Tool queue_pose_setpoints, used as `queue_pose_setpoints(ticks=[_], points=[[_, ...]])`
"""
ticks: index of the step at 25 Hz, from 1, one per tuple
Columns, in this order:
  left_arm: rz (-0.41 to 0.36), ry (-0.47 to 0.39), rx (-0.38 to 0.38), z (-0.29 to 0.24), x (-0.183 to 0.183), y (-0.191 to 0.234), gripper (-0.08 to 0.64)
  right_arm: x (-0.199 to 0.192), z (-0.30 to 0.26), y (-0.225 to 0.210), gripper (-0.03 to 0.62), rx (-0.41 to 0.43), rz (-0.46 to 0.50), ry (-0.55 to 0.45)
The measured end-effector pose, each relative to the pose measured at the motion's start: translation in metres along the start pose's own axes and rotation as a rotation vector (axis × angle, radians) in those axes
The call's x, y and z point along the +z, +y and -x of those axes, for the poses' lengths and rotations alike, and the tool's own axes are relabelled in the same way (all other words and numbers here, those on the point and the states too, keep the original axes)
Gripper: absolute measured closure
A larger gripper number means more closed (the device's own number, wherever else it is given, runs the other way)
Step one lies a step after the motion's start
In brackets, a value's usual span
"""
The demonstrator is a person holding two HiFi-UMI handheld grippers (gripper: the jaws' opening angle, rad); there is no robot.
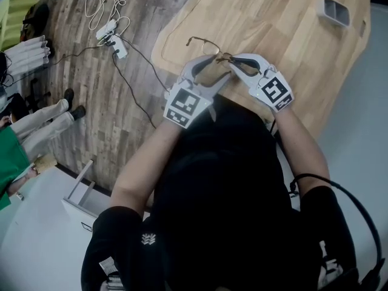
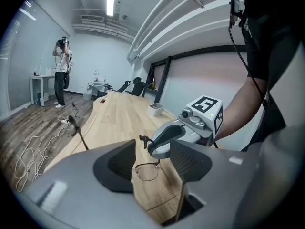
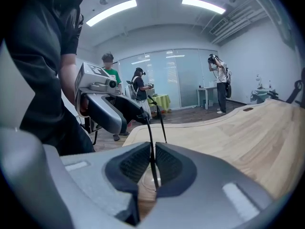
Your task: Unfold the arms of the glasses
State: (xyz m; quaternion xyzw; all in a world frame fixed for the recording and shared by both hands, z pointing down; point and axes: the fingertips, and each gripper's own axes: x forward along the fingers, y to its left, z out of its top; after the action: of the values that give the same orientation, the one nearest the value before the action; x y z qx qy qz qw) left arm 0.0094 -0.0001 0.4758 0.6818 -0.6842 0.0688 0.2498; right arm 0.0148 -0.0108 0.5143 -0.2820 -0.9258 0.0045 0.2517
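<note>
My right tongs (image 3: 152, 165) pinch thin dark wire-rimmed glasses (image 1: 209, 46) over near edge of pale wooden counter (image 1: 285, 35). My left tongs (image 2: 152, 162) spread wide, empty. Frame looks light, springy, fragile: I'd grip free arm near hinge, gently.

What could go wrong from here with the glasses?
1. The right gripper pinches only a thin wire part of the glasses; pulling an arm could twist it or let it slip.
2. The left gripper stands open with a lens ahead of it; closing there might stress the lens.
3. All this sits near the table edge; a slip could drop them.
</note>
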Motion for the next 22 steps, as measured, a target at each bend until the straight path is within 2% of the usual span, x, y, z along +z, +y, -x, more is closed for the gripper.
queue_pose_setpoints(ticks=[14, 22], points=[[-0.051, -0.008, -0.081, -0.005, 0.019, -0.047, 0.327, -0.011, 0.031, 0.009, 0.537, -0.004, -0.01, -0.025], [-0.07, -0.001, -0.105, -0.007, 0.016, -0.078, 0.327, -0.027, 0.063, 0.01, 0.535, -0.062, -0.036, -0.039]])
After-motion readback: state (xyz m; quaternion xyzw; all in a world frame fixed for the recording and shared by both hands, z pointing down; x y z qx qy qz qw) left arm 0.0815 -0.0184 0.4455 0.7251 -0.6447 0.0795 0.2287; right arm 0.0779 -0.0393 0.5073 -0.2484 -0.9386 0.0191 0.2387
